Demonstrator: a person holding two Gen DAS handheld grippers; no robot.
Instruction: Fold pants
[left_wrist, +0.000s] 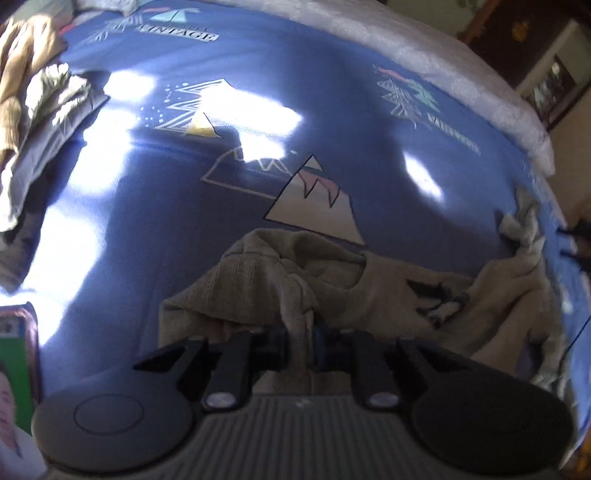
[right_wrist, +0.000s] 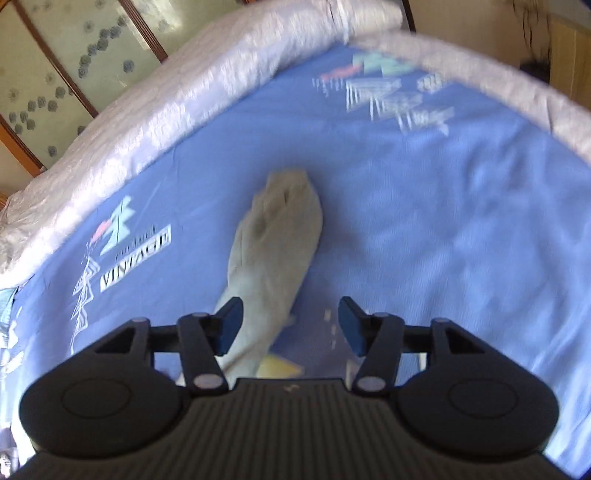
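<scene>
My left gripper (left_wrist: 301, 332) pinches the beige pants (left_wrist: 332, 280); my right gripper (right_wrist: 290, 325) hangs open, a pant leg (right_wrist: 273, 236) stretching lengthwise ahead, nearer its left finger.

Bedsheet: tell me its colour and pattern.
Blue bedsheet, printed with mountains, trees and "VINTAGE" lettering; clearest in the left wrist view.
</scene>
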